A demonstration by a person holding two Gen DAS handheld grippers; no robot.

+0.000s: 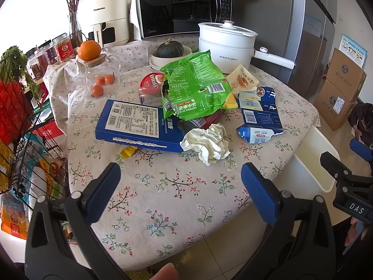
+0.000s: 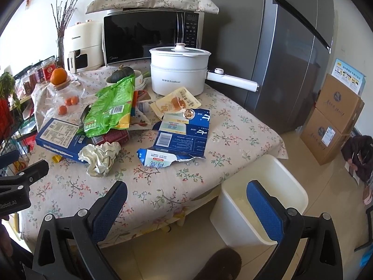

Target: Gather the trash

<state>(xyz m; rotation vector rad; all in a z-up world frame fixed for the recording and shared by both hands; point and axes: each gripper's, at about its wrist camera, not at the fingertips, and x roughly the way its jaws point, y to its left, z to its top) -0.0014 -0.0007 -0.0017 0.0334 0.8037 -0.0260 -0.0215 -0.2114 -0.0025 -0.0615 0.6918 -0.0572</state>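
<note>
Clearly nothing is collected yet: both the left tool (image 1: pixel 180 178) and the right tool (image 2: pixel 186 196) hang spread and empty over the near edge of the bench (image 1: pixel 177 200). The trash lies heaped mid-bench, and the white bin (image 2: pixel 263 200) stands on the floor just beside the bench's right corner.

The risks, as I judge them: the green bag (image 1: pixel 195 86) rests across a red can (image 1: pixel 207 119) and overlaps the blue box (image 1: pixel 135 123), so tugging it could roll the can or drag neighbours off. The crumpled tissue (image 1: pixel 207 143) is soft and may slip from a shallow pinch. Torn pieces could miss the bin.

Counted: one green bag, one blue box, one tissue, one yellow sachet (image 1: pixel 242 79), two torn blue carton pieces (image 2: pixel 184 130), one red-lidded tub (image 1: pixel 151 81), one small yellow wrapper (image 1: pixel 128 151).
</note>
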